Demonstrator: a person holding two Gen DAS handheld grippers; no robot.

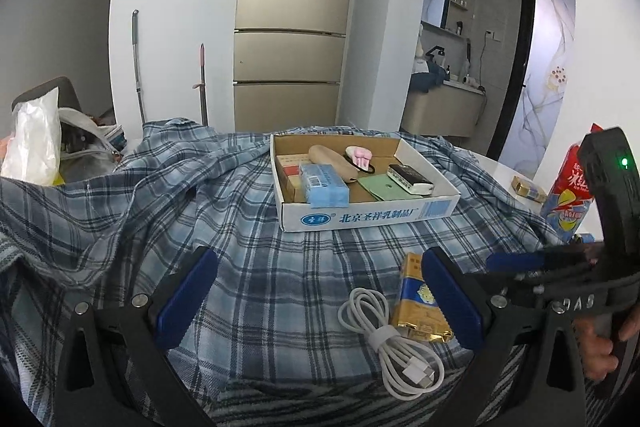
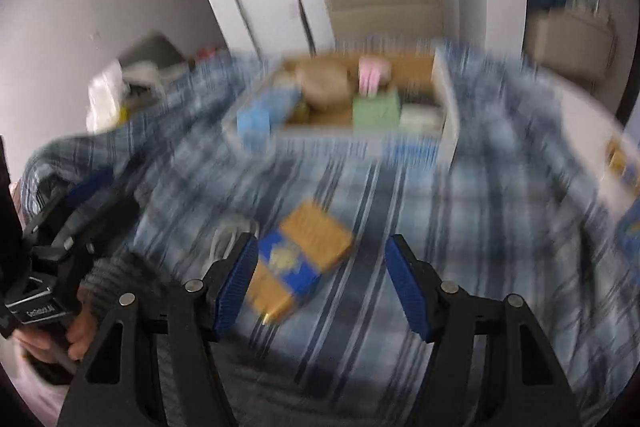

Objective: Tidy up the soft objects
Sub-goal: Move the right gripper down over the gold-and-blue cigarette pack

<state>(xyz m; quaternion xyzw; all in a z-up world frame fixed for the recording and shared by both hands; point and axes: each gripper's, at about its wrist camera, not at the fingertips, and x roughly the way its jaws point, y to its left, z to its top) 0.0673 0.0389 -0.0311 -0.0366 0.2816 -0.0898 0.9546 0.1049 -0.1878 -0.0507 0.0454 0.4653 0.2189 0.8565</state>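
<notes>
A blue plaid shirt [image 1: 248,227] is spread over the table. On it stands a shallow cardboard box [image 1: 372,217] holding a blue tissue pack [image 1: 324,185], a tan pouch [image 1: 332,159], a pink hair tie [image 1: 360,157], a green pouch [image 1: 384,187] and a power bank [image 1: 410,179]. My left gripper [image 1: 316,297] is open above the shirt, with a coiled white cable [image 1: 392,339] and a gold-blue packet [image 1: 420,303] between its fingers. My right gripper [image 2: 320,283] is open over the same packet [image 2: 296,259]; its view is motion-blurred. The right gripper also shows at the right of the left wrist view [image 1: 516,261].
A red spray can [image 1: 568,195] and a small gold box [image 1: 528,189] stand on the bare white table at right. A white plastic bag [image 1: 36,143] and clutter lie at far left. A fridge [image 1: 288,27] stands behind.
</notes>
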